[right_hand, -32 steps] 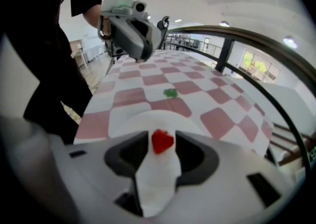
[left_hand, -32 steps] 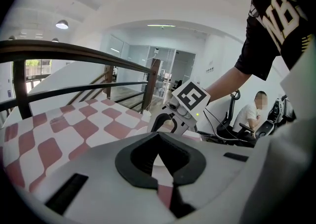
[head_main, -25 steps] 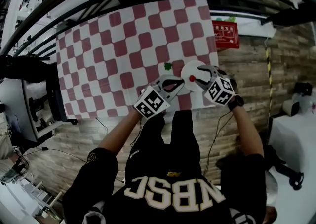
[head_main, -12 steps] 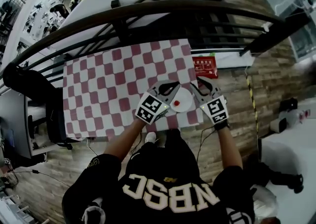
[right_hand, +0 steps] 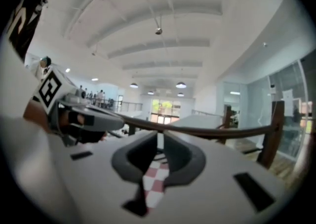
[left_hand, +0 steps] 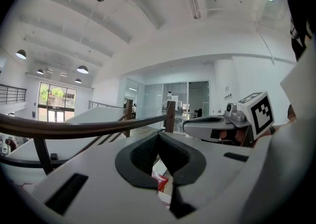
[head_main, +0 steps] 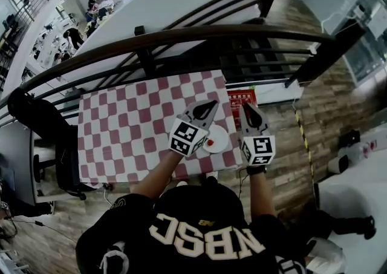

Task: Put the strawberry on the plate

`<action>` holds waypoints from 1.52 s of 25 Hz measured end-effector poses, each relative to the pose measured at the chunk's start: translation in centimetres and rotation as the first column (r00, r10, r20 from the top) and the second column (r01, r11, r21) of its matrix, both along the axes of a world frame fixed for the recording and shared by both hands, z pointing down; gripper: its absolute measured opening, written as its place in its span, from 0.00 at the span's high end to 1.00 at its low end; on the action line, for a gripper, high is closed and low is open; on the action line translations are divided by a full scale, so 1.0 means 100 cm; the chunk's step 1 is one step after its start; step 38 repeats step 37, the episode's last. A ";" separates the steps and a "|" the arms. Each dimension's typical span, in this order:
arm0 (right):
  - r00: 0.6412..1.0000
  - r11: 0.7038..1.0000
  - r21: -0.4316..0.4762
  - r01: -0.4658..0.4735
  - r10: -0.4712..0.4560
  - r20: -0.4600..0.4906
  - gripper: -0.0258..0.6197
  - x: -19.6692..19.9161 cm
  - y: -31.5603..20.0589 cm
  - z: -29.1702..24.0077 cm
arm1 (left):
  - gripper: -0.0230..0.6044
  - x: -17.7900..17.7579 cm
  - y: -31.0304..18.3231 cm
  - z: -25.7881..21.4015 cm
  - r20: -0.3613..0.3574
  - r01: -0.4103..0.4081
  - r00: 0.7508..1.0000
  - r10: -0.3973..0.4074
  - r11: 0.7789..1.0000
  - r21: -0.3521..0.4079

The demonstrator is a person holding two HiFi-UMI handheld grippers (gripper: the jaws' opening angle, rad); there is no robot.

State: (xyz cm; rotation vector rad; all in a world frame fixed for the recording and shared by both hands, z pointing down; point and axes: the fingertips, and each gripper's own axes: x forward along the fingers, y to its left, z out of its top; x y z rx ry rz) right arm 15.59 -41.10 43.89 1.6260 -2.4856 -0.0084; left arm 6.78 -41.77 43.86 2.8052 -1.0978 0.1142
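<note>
Lying on the white plate (head_main: pixel 221 135), the strawberry (head_main: pixel 210 143) is close to the near right corner of the checkered table (head_main: pixel 121 121). The left gripper (head_main: pixel 210 104) hangs just beyond the plate, its jaws together and empty. The right gripper (head_main: pixel 247 108) is at the table's right edge, its jaws closing with nothing between them

Your right gripper (right_hand: pixel 159 141) points along its own jaws, which are closing: only a thin slit remains between them, with nothing in it. Through the slit you see red-and-white checked cloth (right_hand: pixel 154 181). Your left gripper (right_hand: pixel 116 118) shows at the left, and a wooden railing (right_hand: pixel 222 132) crosses beyond.
</note>
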 end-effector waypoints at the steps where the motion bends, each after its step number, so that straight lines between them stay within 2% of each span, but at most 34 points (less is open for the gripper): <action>1: 1.000 1.000 0.014 -0.021 0.021 -0.004 0.89 0.001 0.000 -0.004 | 0.94 0.002 -0.002 -0.003 -0.006 0.008 1.000 -0.008 1.000 0.003; 6: 0.991 0.989 0.063 -0.132 0.134 -0.023 0.92 0.006 0.003 -0.018 | 0.94 0.009 -0.006 -0.014 -0.019 0.073 0.997 -0.072 0.996 0.057; 11: 0.968 0.970 0.029 -0.240 0.237 0.085 0.93 0.019 -0.001 -0.019 | 0.94 -0.003 -0.012 -0.022 -0.046 0.181 0.983 -0.177 0.978 0.108; 15: 0.954 0.958 0.010 -0.287 0.285 0.096 0.93 0.025 -0.002 -0.015 | 0.94 -0.010 -0.016 -0.029 -0.055 0.229 0.973 -0.224 0.963 0.138; 19: 0.947 0.950 0.027 -0.311 0.307 0.091 0.93 0.031 -0.003 -0.018 | 0.94 -0.014 -0.017 -0.031 -0.051 0.241 0.971 -0.236 0.957 0.161; 24: 0.948 0.951 0.021 -0.307 0.304 0.090 0.93 0.032 -0.007 -0.016 | 0.94 -0.020 -0.024 -0.028 -0.050 0.254 0.967 -0.250 0.955 0.154; 29: 0.948 0.953 0.007 -0.304 0.302 0.096 0.93 0.036 -0.010 -0.014 | 0.94 -0.013 -0.027 -0.023 -0.079 0.217 0.975 -0.209 0.970 0.111; 38: 0.950 0.954 -0.019 -0.299 0.299 0.090 0.93 0.039 -0.017 -0.006 | 0.94 -0.003 -0.029 -0.017 -0.071 0.188 0.981 -0.181 0.977 0.101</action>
